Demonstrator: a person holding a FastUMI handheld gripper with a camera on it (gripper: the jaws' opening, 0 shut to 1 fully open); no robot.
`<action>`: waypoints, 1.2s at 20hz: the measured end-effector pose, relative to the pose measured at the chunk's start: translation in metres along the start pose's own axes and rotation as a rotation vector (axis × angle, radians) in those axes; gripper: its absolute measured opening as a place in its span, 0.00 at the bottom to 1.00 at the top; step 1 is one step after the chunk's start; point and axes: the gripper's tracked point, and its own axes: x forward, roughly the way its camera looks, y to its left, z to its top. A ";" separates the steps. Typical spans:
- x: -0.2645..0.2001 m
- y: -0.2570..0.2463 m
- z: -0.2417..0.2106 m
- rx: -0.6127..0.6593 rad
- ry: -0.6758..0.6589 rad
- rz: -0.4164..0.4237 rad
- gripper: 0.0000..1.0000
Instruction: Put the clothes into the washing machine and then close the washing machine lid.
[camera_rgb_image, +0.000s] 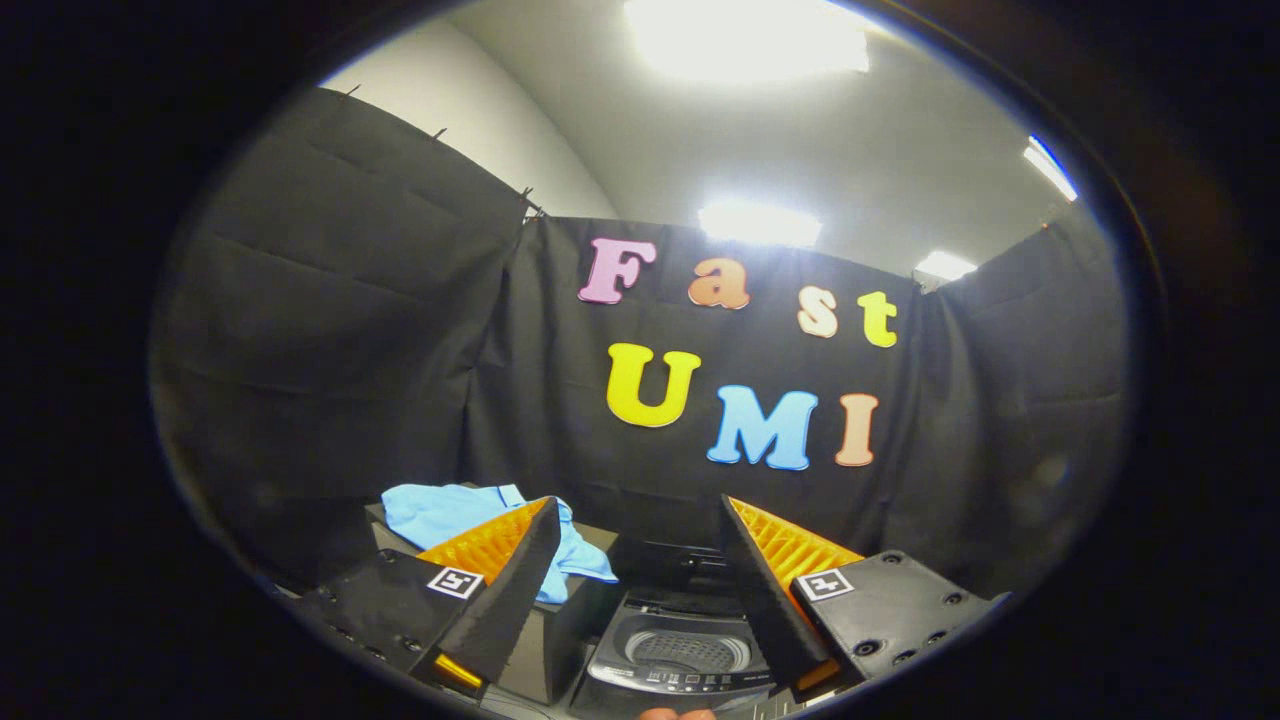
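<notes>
My gripper (638, 512) is open, held high with nothing between its fingers. Below and between the fingers sits the washing machine (682, 655), a small dark top-loader whose lid stands up at the back, so the perforated drum (687, 650) shows. A light blue piece of clothing (450, 515) lies crumpled on a dark box (545, 640) to the left of the machine, partly hidden behind my left finger (510, 580).
Black cloth walls close the booth behind and on both sides of the machine. Bright ceiling lights shine above. A small bit of a hand (675, 714) shows just below the machine's front.
</notes>
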 end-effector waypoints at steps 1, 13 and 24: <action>0.008 0.002 0.005 0.006 0.003 0.000 0.98; 0.129 0.091 -0.016 0.027 0.207 0.191 0.98; 0.253 0.181 -0.100 0.117 0.417 0.242 0.98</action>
